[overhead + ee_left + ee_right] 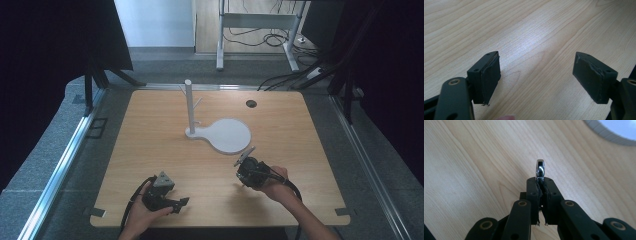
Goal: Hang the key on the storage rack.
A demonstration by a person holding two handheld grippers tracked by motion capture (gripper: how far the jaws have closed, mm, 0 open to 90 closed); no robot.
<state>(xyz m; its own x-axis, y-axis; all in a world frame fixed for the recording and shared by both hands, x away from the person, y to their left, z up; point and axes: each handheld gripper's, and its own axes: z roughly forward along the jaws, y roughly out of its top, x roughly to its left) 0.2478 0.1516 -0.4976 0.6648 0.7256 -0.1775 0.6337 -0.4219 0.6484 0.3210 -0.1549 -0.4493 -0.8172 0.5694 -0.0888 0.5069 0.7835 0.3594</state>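
In the high view, the left gripper [181, 202] rests low on the pale wooden table [150, 130] near its front edge, jaws apart. The right gripper [241, 165] holds a slim shiny metal piece [245, 155] that points toward the flat white round-based stand with an upright pegged post [220, 134].

In the left gripper view, the left gripper [536, 77] has its jaws spread wide with only bare wood between them.

In the right gripper view, the right gripper [540, 182] is clamped tight on the metal piece [540, 168], whose rounded chrome end sticks out beyond the pads above the table.
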